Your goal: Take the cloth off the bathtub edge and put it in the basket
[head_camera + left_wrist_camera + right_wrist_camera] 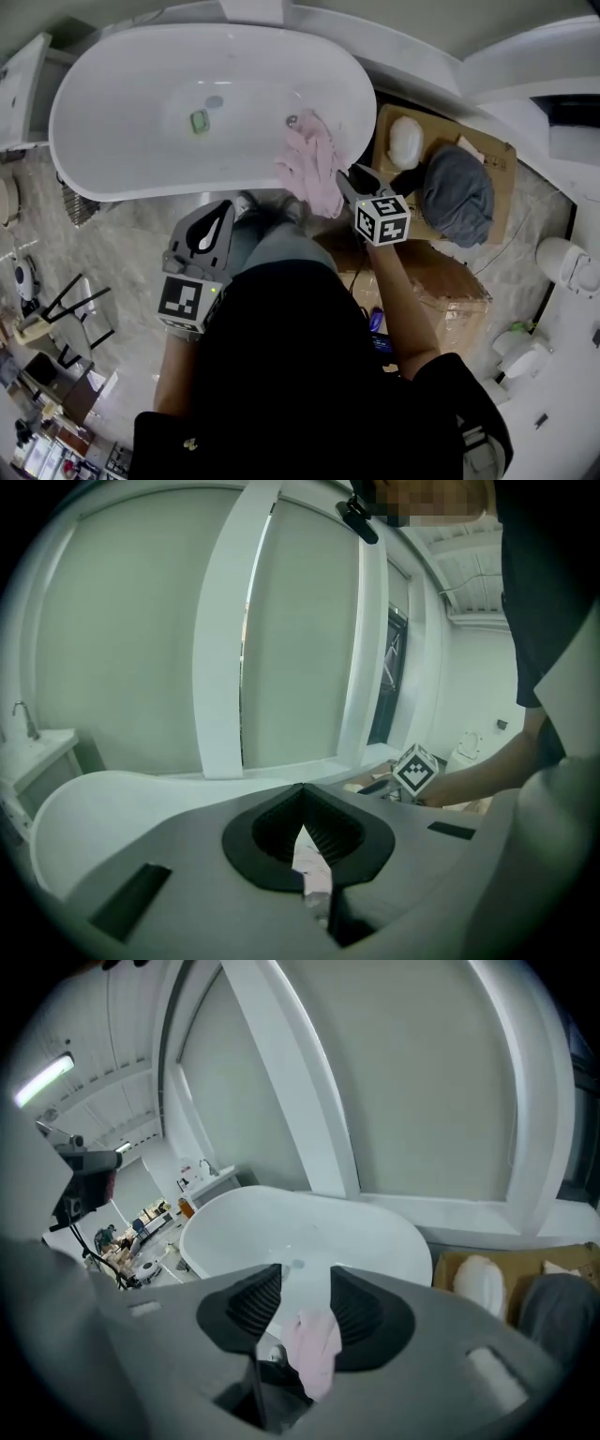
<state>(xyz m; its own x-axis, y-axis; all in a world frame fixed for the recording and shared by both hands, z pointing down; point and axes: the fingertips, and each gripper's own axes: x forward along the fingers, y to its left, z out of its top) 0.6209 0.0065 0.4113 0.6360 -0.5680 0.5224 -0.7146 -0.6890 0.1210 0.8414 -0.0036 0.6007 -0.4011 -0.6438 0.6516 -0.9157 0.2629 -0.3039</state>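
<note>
Head view: the pink cloth point(309, 167) is seen draped over the near rim of the white bathtub point(131, 103), one part lying inside the tub and the rest hanging down the outside. The right gripper point(343, 178) is held just beside the cloth, on its right, and is pointed at it. In the right gripper view its jaws are shown apart, with the cloth between and below them — neither pad is pressed on it. The left gripper point(223, 212) is held apart from the cloth, near the tub's outer wall. In the left gripper view its jaw tips are seen brought together, and nothing is held. To the right of the tub a brown cardboard box point(492, 155) is set on the floor, with a grey bundle point(457, 195) and a white object point(405, 141) inside. A small green item point(199, 121) lies on the tub's bottom.
</note>
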